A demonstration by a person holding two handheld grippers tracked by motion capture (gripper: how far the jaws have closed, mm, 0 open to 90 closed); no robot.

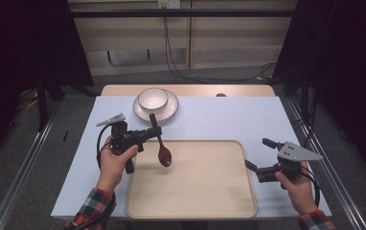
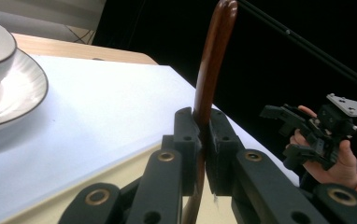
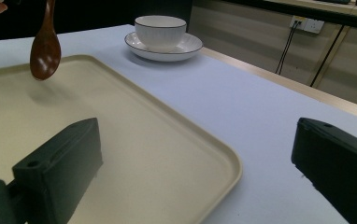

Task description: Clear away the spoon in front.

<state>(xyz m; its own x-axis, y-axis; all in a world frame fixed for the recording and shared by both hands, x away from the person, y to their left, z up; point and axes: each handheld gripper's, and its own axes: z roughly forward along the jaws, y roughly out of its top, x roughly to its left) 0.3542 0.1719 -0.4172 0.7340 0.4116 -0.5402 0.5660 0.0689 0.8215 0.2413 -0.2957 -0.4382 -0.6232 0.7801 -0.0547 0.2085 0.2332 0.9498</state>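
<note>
Left claw [image 1: 153, 132] pinching wooden spoon [image 1: 162, 146] above beige tray [image 1: 210, 191], right claw [image 1: 260, 154] spread, pale-blue table [image 1: 229, 120], dark curtains.

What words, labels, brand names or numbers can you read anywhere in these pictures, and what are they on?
None can be read.
The wooden spoon, the bowl, its plate and the tray are plain, with no print.
The left tool and the right tool show no marking.
The wall socket is too small and blurred to tell whether it bears any text.
</note>
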